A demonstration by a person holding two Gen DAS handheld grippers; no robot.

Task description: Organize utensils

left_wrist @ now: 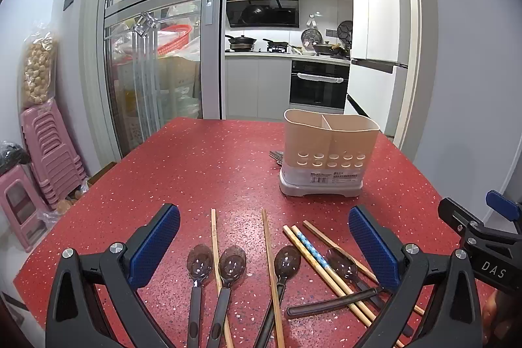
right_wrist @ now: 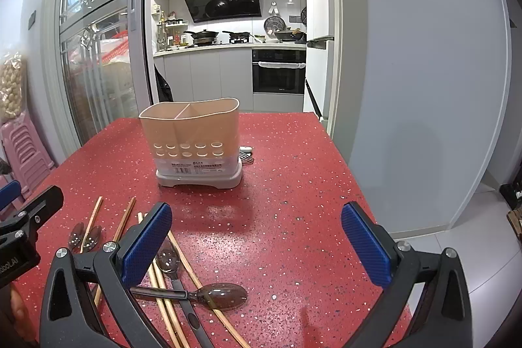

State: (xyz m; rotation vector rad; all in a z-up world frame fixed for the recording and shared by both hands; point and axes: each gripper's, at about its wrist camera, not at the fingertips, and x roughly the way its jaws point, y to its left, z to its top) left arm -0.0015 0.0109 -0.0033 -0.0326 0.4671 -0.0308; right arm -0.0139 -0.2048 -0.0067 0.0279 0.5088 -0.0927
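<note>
A beige two-compartment utensil holder (left_wrist: 329,152) stands upright on the red speckled table (left_wrist: 202,165); it also shows in the right wrist view (right_wrist: 195,142). Several dark plastic spoons (left_wrist: 232,263) and wooden chopsticks (left_wrist: 270,263) lie loose on the near part of the table. My left gripper (left_wrist: 264,247) is open and empty, above the spoons and chopsticks. My right gripper (right_wrist: 257,243) is open and empty, with a spoon (right_wrist: 225,294) and chopsticks (right_wrist: 163,299) near its left finger. Metal forks (right_wrist: 246,157) lie behind the holder.
The table's right edge (right_wrist: 339,152) drops to a tiled floor beside a grey wall. Stacked pink stools (left_wrist: 49,158) stand left of the table. A glass sliding door (left_wrist: 153,54) and a kitchen lie beyond the far edge.
</note>
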